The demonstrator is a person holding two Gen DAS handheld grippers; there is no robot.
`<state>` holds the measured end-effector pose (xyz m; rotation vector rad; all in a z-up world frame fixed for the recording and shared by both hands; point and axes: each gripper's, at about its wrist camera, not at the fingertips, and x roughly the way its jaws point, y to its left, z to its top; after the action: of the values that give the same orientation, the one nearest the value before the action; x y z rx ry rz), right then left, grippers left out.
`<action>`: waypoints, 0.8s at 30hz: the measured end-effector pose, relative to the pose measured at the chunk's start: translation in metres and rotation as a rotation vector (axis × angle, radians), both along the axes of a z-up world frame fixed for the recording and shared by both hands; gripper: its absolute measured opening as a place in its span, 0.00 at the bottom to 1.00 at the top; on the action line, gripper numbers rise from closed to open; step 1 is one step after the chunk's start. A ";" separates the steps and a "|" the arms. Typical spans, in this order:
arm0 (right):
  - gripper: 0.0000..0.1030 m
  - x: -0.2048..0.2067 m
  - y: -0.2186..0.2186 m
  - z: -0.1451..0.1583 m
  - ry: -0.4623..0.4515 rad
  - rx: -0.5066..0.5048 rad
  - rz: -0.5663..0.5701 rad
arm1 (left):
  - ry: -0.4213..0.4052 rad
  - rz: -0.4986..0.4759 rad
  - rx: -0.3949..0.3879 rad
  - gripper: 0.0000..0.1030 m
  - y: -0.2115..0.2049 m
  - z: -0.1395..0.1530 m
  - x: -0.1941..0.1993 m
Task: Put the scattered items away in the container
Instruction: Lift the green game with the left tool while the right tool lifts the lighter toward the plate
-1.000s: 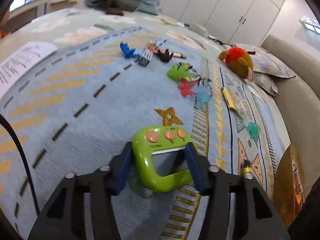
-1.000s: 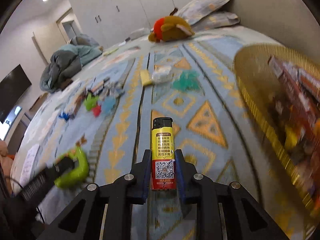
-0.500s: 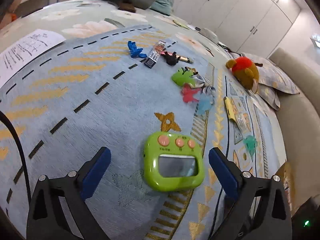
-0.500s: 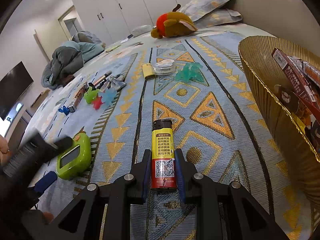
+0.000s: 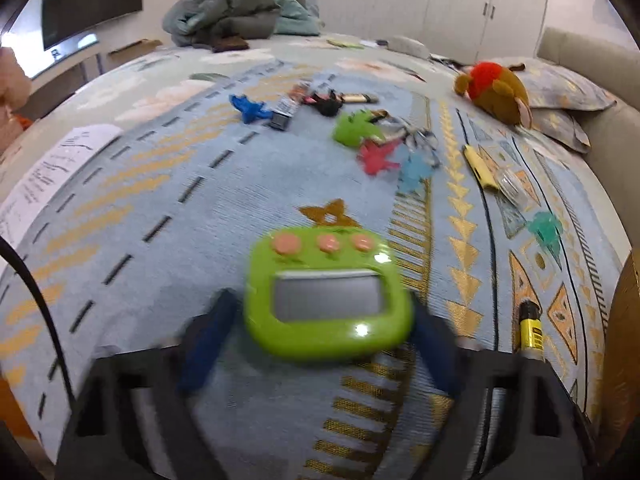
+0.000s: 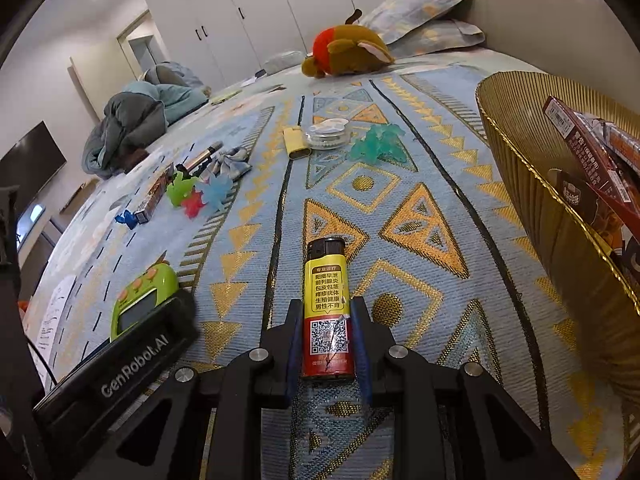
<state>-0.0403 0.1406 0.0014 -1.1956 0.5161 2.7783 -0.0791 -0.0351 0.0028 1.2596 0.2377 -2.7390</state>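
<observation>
While the left gripper jaws are closing around the lime-green plastic timer, not yet visibly pressed, a yellow-and-red lighter is being pinched firmly by the right gripper. Boxes are already being held in the ribbed gold basket at three o'clock; small toys at eleven o'clock are being left scattered. A patterned blue woven rug is being used as the surface, with white wardrobes behind.

Left tongs closing — right tongs clamped, both angled downward
</observation>
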 end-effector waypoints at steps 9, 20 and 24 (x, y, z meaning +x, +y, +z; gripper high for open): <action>0.22 0.050 -0.001 0.037 0.150 -0.054 0.089 | 0.058 -0.068 0.176 0.66 -0.025 0.035 0.021; 0.22 0.109 0.082 0.106 0.349 -0.051 -0.234 | 0.320 -0.405 0.375 0.58 0.062 0.140 0.060; 0.22 0.119 0.119 0.111 0.341 -0.041 -0.343 | 0.286 -0.510 0.404 0.58 0.097 0.144 0.062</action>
<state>0.0790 0.2598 0.1127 -0.5665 0.7283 2.6805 -0.0174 0.0617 0.1471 1.1219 0.5968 -3.4488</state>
